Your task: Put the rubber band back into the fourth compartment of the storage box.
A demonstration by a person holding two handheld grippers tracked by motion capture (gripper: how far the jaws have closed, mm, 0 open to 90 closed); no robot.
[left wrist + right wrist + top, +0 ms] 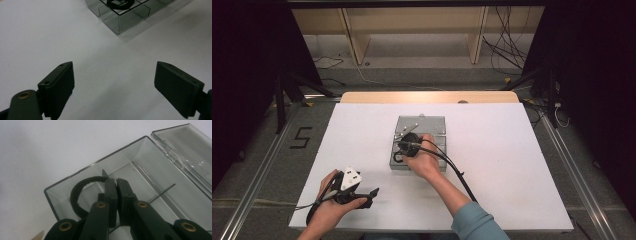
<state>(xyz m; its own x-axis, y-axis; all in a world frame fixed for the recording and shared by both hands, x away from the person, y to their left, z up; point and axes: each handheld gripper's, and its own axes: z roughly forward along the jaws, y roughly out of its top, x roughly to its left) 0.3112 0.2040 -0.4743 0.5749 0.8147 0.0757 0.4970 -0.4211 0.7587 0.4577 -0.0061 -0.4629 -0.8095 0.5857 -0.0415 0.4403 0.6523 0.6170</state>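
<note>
Fingers [110,190] of the right gripper [116,182] are pinched together on a black ring [75,192], inside the near corner compartment of the clear compartment box [140,152]. From the high view the box [439,122] sits mid-table, its lid folded back toward 12 o'clock, right gripper [404,146] over its near-left part. Left gripper [373,192] idles at 7 o'clock on the white table [512,150], jaws wide, nothing between them. Can't tell whether the ring is going in or coming out; either way it's at the compartment, still gripped. My read: roughly mid-task. Left to do: release or lift clear, then probably shut the lid.
</note>
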